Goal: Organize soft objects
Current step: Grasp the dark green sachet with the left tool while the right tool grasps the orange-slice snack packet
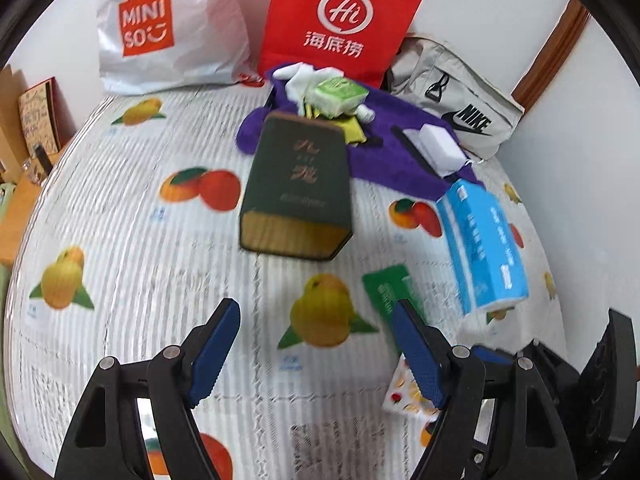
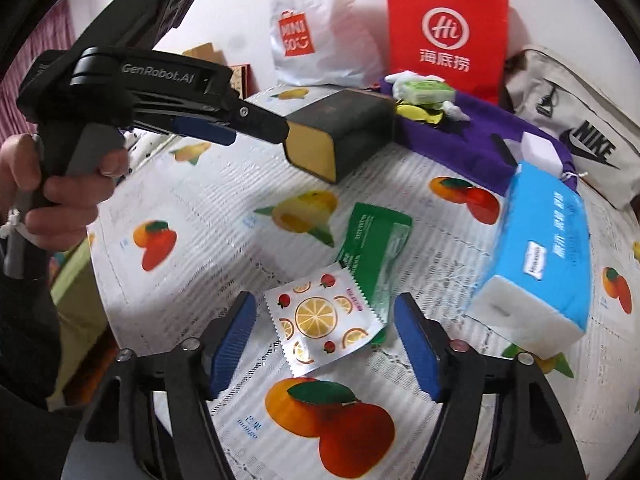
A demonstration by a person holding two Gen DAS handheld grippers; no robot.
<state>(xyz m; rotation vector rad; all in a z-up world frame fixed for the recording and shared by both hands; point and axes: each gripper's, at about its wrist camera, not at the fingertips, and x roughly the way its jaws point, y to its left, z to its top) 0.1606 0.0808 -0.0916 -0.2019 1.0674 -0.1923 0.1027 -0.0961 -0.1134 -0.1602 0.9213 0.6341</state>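
Note:
A fruit-print sachet [image 2: 324,318] lies on the fruit-pattern tablecloth [image 2: 240,208], overlapping a green packet [image 2: 374,246]. My right gripper [image 2: 326,334] is open, its jaws on either side of the sachet, low over it. A blue tissue pack [image 2: 538,252] lies to its right. My left gripper [image 1: 316,344] is open and empty above the cloth; in the right wrist view it [image 2: 260,124] points at a dark green box [image 2: 340,136]. The box [image 1: 296,192], green packet [image 1: 390,288] and tissue pack [image 1: 482,240] show in the left wrist view.
A purple cloth [image 1: 384,152] behind the box carries a green tissue packet [image 1: 338,94], yellow packets and a white sponge [image 1: 438,146]. A white Miniso bag [image 1: 160,28], a red paper bag [image 1: 340,20] and a grey Nike bag [image 1: 456,96] stand along the wall.

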